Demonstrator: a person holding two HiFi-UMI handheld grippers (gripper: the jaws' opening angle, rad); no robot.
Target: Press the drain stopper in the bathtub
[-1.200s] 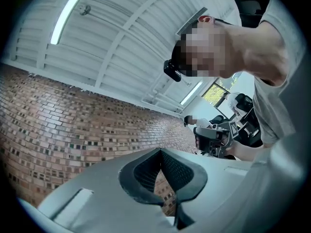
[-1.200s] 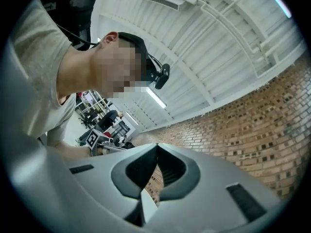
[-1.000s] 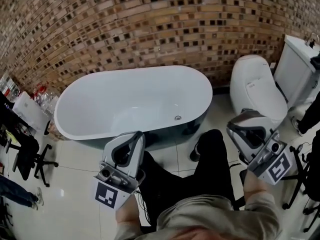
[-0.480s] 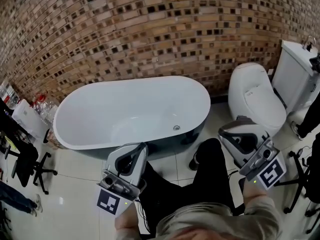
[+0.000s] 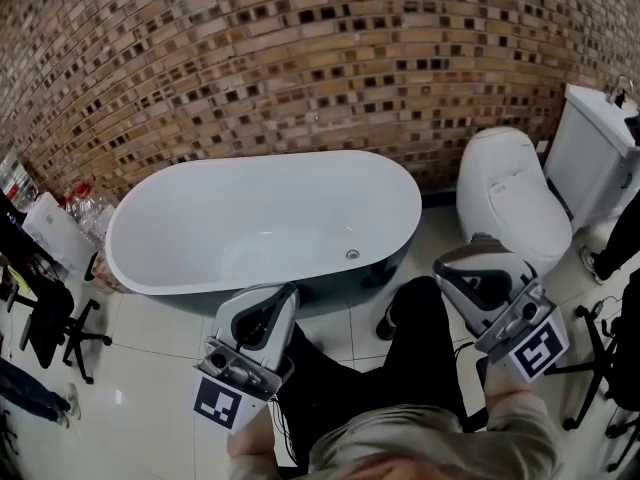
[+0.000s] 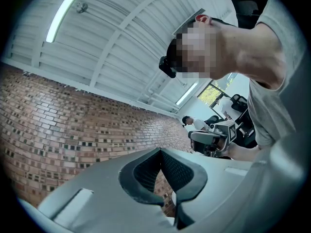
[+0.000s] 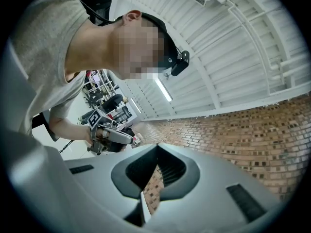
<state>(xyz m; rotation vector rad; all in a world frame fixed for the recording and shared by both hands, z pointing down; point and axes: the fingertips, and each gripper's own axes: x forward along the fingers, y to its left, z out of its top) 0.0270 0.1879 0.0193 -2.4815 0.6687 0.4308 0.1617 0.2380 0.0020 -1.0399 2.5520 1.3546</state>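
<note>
Bathtub: white oval, its long axis running left to right along the brick wall; a toilet stands just off its right end.
Drain stopper: small round metal disc facing up, on the tub floor toward the right end, close to the near wall.
Left gripper: I hold it in front of the tub's near rim, tilted upward, jaws closed together on nothing.
Right gripper: raised beside the toilet, jaws likewise closed and empty, well apart from the stopper.

White bathtub; brown speckled brick wall; white toilet.
</note>
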